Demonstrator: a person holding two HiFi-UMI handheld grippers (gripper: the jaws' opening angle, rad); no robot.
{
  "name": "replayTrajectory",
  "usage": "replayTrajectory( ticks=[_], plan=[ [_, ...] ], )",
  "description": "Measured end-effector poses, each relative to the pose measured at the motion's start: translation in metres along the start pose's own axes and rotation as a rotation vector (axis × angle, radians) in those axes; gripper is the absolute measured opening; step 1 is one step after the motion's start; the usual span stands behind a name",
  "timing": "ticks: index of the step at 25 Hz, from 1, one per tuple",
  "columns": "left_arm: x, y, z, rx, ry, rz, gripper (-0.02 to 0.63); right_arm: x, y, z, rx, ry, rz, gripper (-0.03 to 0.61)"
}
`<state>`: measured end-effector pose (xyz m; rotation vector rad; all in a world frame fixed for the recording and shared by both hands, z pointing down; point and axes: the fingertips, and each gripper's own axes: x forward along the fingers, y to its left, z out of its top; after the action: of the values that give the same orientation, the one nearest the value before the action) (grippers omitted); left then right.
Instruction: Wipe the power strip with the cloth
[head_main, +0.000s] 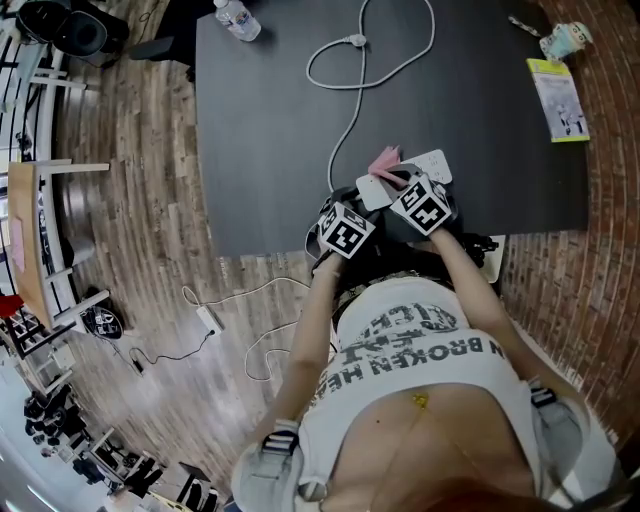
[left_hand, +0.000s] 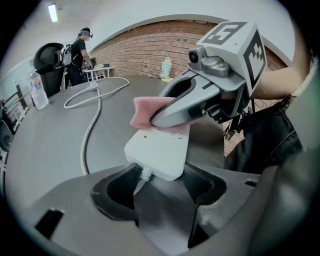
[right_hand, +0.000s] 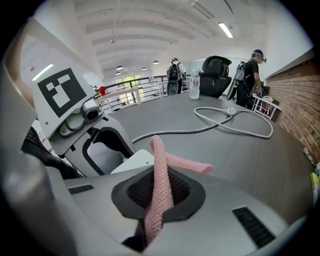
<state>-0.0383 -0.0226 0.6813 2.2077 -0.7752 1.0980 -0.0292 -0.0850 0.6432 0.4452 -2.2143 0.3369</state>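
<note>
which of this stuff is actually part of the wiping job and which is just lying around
In the job: power strip, held in the left gripper; pink cloth, in the right gripper; white cord.
Lying about: water bottle; yellow-green leaflet; pale cup.

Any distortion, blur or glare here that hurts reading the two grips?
Head view: strong fisheye, the table edges bow, light even. Left gripper view: dark vignetted corners, the power strip between the jaws sharp, the nearest foreground soft. Right gripper view: bright ceiling lights, no glare on the cloth, crisp in the jaws.
</note>
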Motion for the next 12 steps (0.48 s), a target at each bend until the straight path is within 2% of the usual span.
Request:
replayTrajectory(
  ticks=[12],
  plan=[
    [0.001,-0.002,0.000,-0.001,0.001,0.000,0.273,-0.011,-0.016,-0.011,0.020,0.010,-0.038,0.017]
  ],
)
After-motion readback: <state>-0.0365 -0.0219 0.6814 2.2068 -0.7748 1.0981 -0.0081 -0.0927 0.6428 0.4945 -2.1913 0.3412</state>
